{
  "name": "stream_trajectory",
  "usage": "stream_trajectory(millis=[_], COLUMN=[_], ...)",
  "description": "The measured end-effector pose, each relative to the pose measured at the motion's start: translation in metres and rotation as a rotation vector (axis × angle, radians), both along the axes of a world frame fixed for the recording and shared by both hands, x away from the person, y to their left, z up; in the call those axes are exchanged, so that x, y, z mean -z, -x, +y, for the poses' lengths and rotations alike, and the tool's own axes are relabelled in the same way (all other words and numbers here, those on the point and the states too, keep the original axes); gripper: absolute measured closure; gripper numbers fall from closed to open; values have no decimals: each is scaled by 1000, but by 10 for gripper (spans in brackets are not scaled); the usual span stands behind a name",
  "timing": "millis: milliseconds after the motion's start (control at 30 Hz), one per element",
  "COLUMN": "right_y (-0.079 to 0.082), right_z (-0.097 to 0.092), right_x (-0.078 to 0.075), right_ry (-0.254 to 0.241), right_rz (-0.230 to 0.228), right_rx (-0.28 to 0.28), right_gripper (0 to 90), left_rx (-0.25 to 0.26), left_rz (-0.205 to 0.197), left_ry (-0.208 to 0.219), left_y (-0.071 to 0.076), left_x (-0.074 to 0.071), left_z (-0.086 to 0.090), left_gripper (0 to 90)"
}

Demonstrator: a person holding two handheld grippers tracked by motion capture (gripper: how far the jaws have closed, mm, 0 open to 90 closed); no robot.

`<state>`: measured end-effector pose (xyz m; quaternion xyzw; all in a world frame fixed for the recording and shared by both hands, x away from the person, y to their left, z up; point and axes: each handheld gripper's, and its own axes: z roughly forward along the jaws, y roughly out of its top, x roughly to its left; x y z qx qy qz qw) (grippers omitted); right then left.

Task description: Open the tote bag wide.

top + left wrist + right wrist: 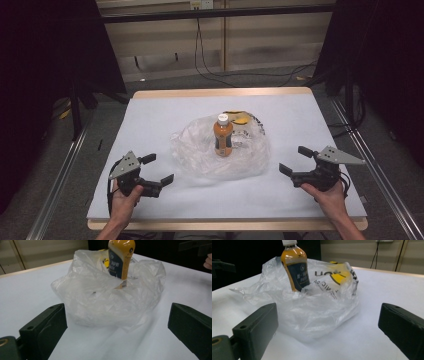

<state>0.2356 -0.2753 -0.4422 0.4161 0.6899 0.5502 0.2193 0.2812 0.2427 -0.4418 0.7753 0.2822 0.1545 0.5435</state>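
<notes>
An orange drink bottle (223,136) with a white cap and dark label stands upright in the middle of the white table, inside a crumpled clear plastic bag (220,150) with yellow and black print. My left gripper (155,169) rests open at the front left, jaws pointing toward the bag. My right gripper (295,160) is open at the front right, also facing the bag. In the left gripper view the bottle (121,258) rises from the bag (110,300) between the wide-apart jaws. The right gripper view has the bottle (295,267) and bag (312,305) ahead.
The white table top (150,120) has a wooden rim. Cables (215,70) lie on the floor beyond the far edge. Dark curtains hang at both sides, and metal rails (60,175) run along the table's left and right.
</notes>
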Motion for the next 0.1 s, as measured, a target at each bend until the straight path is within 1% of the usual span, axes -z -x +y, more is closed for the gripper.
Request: stream_trajectory(millis=[33, 67, 100], right_y=[0, 0, -1], right_z=[-1, -1, -2], right_x=[0, -1, -1], right_ry=[9, 8, 8], right_rz=[-3, -7, -12], right_rx=[3, 8, 18], right_gripper=[26, 34, 32], left_rx=[-10, -14, -14], left_rz=[4, 18, 18], left_ry=[-3, -4, -4], left_y=[-1, -2, -2], left_x=[1, 2, 2], left_z=[0, 0, 0], left_gripper=[22, 22, 22])
